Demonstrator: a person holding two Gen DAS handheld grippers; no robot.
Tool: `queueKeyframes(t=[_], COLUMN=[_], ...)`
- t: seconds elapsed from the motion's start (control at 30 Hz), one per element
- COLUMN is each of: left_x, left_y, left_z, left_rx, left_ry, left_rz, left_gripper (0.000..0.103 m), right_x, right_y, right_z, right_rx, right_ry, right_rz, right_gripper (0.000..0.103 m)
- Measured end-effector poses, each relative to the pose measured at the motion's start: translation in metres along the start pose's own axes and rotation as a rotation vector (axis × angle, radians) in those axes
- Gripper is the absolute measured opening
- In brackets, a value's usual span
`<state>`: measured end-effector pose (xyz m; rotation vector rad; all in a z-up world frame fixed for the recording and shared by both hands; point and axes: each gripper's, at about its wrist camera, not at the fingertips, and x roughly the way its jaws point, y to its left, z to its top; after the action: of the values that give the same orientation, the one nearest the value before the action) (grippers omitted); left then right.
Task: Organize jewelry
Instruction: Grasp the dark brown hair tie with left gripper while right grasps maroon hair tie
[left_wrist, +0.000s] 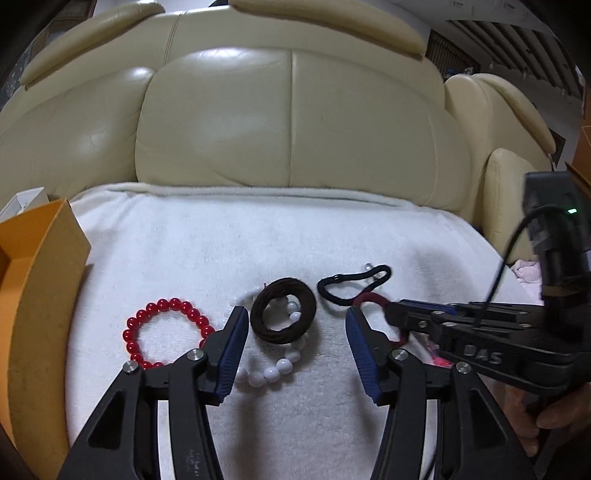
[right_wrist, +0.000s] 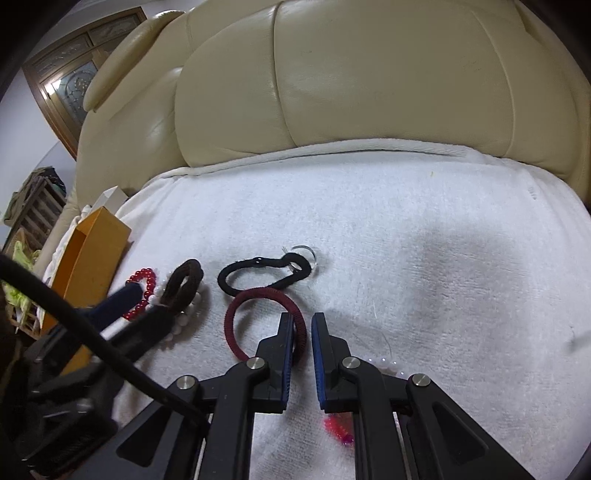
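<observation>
A: Left gripper (left_wrist: 295, 325) is held wide open over the brown tie (left_wrist: 283, 312) and white beads (left_wrist: 274, 373), red beads (left_wrist: 168, 334) beside, all on the towel (left_wrist: 221, 251)

B: Right gripper (right_wrist: 303, 332) is narrowed, fingers (right_wrist: 286, 336) straddling the maroon tie (right_wrist: 266, 325), gap still seen, black tie (right_wrist: 264, 275) beyond

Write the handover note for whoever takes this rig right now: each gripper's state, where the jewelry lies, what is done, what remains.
Left gripper: open, empty, straddling the brown hair tie lying on the white bead bracelet.
Right gripper: jaws nearly closed around the dark red hair tie, not clamped.
Red bead bracelet and black hair tie lie loose on the white towel. Orange box sits at the towel's left edge.
Done: nothing visibly sorted; box contents mostly hidden.
Left: every piece.
</observation>
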<state>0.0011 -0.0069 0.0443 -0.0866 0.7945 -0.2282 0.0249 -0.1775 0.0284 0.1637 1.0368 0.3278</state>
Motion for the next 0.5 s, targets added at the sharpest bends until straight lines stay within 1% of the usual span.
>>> queueKeyframes(t=[0.03,0.07,0.1,0.13,0.17,0.23,0.27,0.33,0.4,0.5], left_x=[0.002,0.004,0.006,0.006,0.005,0.004,0.005,0.006,0.001,-0.014], left_y=[0.002,0.004,0.006,0.008,0.009,0.010,0.009,0.009,0.010,0.013], left_z=[0.001,0.002,0.002,0.003,0.003,0.002,0.001,0.000,-0.001,0.002], left_rx=[-0.004,-0.007,-0.008,-0.010,-0.010,0.006,0.019,0.025,0.020,0.025], left_ry=[0.003,0.007,0.014,0.015,0.009,0.007,0.011,0.021,0.011,-0.025], left_rz=[0.003,0.003,-0.003,-0.007,-0.013,-0.019,-0.021,-0.020,-0.030,-0.038], left_gripper=[0.050,0.037,0.026,0.022,0.020,0.010,0.008,0.006,0.004,0.003], right_x=[0.000,-0.001,-0.001,-0.001,-0.001,-0.001,-0.001,-0.001,-0.004,-0.011], right_y=[0.000,0.000,-0.001,-0.001,0.000,0.002,0.004,0.008,0.008,0.009], right_z=[0.001,0.002,0.002,0.002,0.001,0.000,0.000,0.000,-0.001,0.001], right_rx=[0.002,0.001,-0.003,-0.012,-0.020,-0.037,-0.049,-0.063,-0.061,-0.050], right_ry=[0.002,0.002,0.001,0.001,0.001,-0.002,-0.003,-0.007,-0.013,-0.031], right_rz=[0.011,0.020,0.028,0.029,0.029,0.032,0.029,0.019,0.010,0.014], right_gripper=[0.012,0.014,0.014,0.014,0.014,0.014,0.010,0.007,0.007,0.007])
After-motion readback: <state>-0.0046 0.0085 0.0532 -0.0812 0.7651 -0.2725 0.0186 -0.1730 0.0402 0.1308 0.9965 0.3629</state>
